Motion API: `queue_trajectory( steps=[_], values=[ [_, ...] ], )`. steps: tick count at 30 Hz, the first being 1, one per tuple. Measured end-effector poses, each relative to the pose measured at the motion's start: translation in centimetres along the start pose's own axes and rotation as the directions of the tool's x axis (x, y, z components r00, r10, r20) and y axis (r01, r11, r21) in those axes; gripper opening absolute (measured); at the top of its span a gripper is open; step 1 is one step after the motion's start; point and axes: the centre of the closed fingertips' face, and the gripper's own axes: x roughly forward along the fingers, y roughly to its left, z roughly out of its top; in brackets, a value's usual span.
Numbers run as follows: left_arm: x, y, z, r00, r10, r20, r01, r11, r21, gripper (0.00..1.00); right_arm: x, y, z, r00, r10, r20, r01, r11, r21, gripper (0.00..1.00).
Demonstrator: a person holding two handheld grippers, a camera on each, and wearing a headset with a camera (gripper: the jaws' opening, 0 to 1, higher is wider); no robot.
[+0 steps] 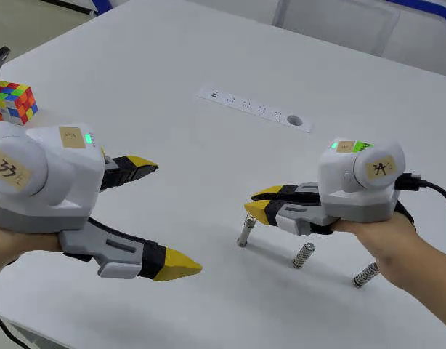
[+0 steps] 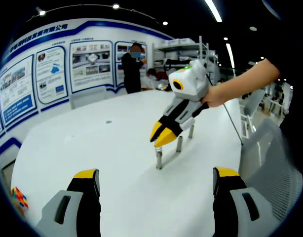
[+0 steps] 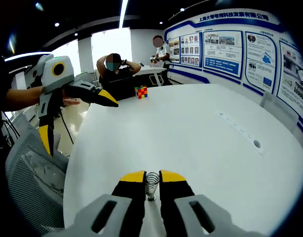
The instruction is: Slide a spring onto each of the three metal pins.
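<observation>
Hovering over a white workbench (image 1: 208, 58), the right gripper (image 1: 256, 205) holds its yellow tips close together just above the top of a metal pin (image 1: 245, 233) in the head view. The left gripper (image 1: 176, 218) sits well apart to the left, jaws spread wide with nothing between them. A second pin (image 1: 303, 254) and a third pin (image 1: 366, 274), both wrapped in coils, stand near the right hand. A power strip (image 1: 256, 109) and a puzzle cube (image 1: 12, 102) lie farther off.

Seen from the left gripper view, the right gripper's tips point down at the nearest pin, with the other two lined up behind it.

What those views hide, the right gripper view makes plain: a spring (image 3: 151, 183) stands upright, pinched between the closed tips. Two people (image 3: 114, 66) appear beyond the workbench.
</observation>
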Motion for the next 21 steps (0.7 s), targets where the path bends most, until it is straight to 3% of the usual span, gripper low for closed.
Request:
queue_trajectory(
  steps=[10,21],
  values=[
    [0.7,-0.4,-0.6,0.9998,-0.015,-0.013,0.015,1.0,-0.005,0.96,1.2,0.0,-1.8,0.9989,-0.018,-0.043,0.017,0.999,-0.03,0.11],
    [0.7,-0.3,-0.7,0.9996,-0.022,-0.016,0.022,1.0,-0.006,0.95,2.5,0.3,-3.5,0.9959,-0.039,-0.082,0.039,0.999,0.002,0.11]
  ],
)
